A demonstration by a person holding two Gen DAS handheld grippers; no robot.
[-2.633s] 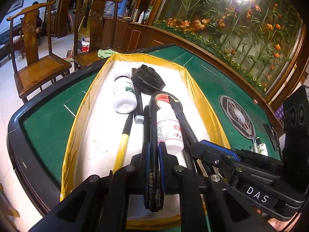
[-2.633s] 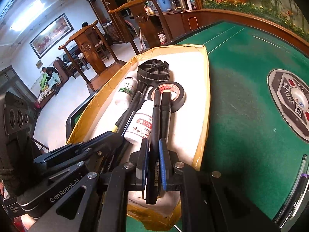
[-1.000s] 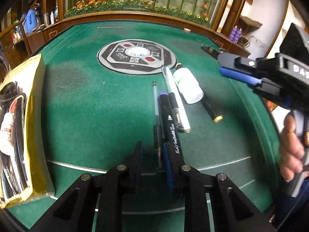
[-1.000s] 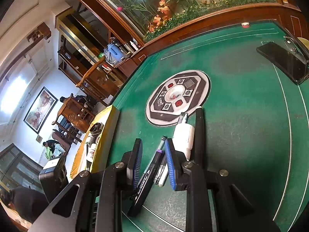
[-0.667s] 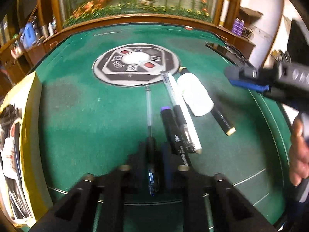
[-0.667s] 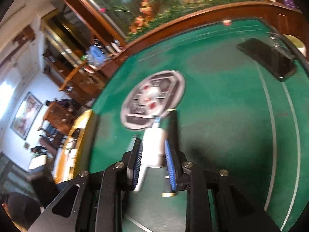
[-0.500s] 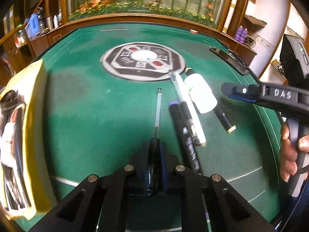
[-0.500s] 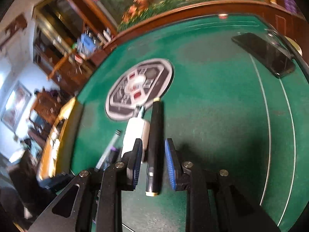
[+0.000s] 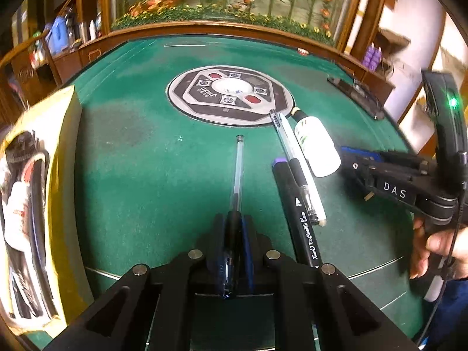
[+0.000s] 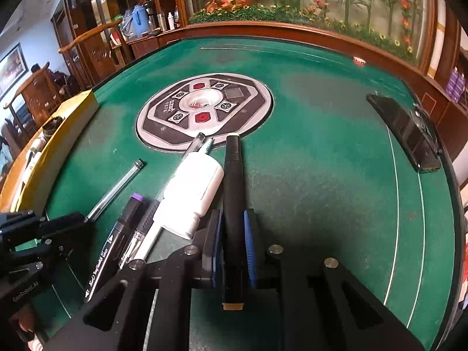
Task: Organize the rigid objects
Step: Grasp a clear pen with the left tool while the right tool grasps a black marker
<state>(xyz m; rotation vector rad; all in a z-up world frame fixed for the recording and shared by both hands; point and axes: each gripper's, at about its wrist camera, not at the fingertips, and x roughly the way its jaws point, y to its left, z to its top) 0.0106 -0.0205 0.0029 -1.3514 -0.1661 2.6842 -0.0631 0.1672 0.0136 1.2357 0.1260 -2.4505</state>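
On the green felt table, my left gripper [image 9: 232, 234] is shut on the dark grip of a clear ballpoint pen [image 9: 237, 169], which lies pointing away from me. My right gripper [image 10: 232, 231] straddles a black marker [image 10: 232, 175] with a tan end, and its jaws are closing with the pads against the barrel. Beside it lie a white bottle [image 10: 194, 187], a purple-capped black marker [image 10: 122, 228] and two pale pens [image 9: 295, 149]. In the left wrist view the right gripper [image 9: 348, 158] reaches in behind the bottle [image 9: 317, 149].
A yellow-rimmed tray [image 9: 63, 134] with bottles, tape and pens sits at the table's left end. The round control panel [image 10: 204, 108] marks the centre. A dark phone [image 10: 405, 130] lies near the right rim. A hand [image 9: 438, 245] holds the right gripper's handle.
Both grippers swung from the tray to the loose pens. The left one closed on the clear pen. The right one shifted from the bottle onto the black marker and narrowed around it.
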